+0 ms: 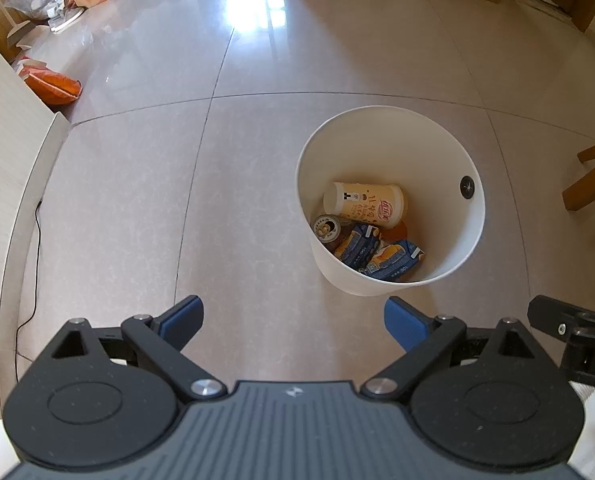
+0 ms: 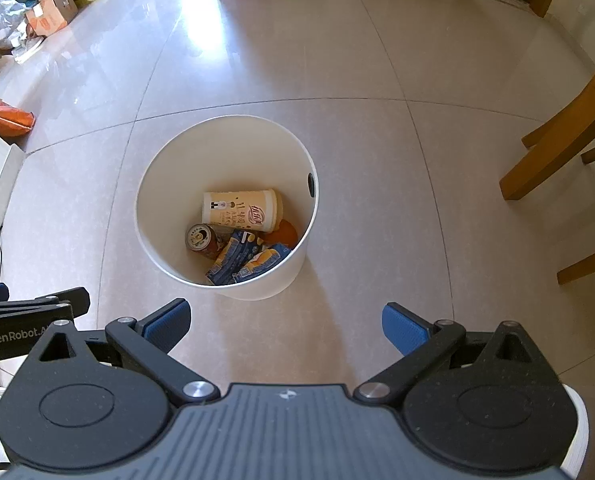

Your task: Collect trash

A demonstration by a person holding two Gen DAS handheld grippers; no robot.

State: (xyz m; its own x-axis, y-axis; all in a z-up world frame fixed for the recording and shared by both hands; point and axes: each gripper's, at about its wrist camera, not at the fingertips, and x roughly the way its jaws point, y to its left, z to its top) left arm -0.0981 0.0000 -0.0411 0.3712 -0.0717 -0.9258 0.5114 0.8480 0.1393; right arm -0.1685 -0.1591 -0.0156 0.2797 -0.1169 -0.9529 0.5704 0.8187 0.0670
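Both grippers are being held spread wide and empty above the tiled floor (image 2: 377, 140): left gripper (image 1: 293, 320), right gripper (image 2: 285, 322). Trash is already lying inside the white bin (image 2: 153, 184), which is standing upright just ahead of both: 1 cream paper cup (image 2: 239, 210) on its side, 1 drink can (image 2: 201, 238), 2 blue-and-yellow cartons (image 2: 237, 258) and something orange (image 2: 285, 232) partly hidden beneath. No loose trash is being seen on the nearby floor, so the task is being judged nearly or fully done.

Risk: the light bin is being approached closely; a low finger could clip the rim and tip it, spilling the contents. The 2 grippers are being held side by side and could knock together.

Open floor is lying left and beyond the bin. Wooden chair legs (image 2: 557, 140) are crowding the right; a black cable (image 1: 33, 272) is trailing along the left wall.
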